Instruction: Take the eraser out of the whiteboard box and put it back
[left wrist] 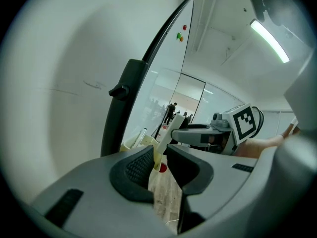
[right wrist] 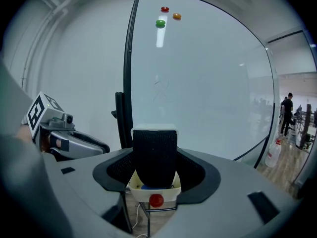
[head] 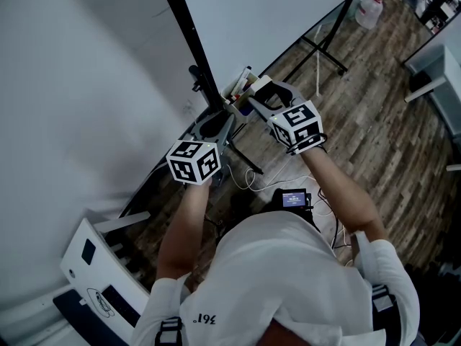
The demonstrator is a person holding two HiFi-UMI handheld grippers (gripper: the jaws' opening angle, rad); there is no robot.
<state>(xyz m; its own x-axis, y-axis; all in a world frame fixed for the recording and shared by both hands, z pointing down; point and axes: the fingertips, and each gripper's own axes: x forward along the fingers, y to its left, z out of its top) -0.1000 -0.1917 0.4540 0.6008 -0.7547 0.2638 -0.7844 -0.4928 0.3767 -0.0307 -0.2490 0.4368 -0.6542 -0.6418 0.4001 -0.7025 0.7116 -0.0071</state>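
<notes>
The eraser (right wrist: 155,155), black felt with a white back, stands upright between the jaws of my right gripper (right wrist: 155,168), which is shut on it. It hangs just above the cream whiteboard box (right wrist: 153,191), whose front carries a red round magnet (right wrist: 156,200). In the left gripper view the eraser (left wrist: 170,131) shows as a white slab tilted over the box (left wrist: 132,144). My left gripper (left wrist: 159,162) is shut on the box's near wall. In the head view both grippers, left (head: 229,109) and right (head: 253,92), meet at the box (head: 240,86) by the whiteboard's lower corner.
The whiteboard (right wrist: 208,83) rises right behind the box, with its black frame post (right wrist: 121,118) at the left and coloured magnets (right wrist: 165,9) near the top. A pen (left wrist: 140,134) stands in the box. Stand legs (head: 323,55), a cable (head: 253,182) and a water bottle (head: 369,9) are on the wooden floor.
</notes>
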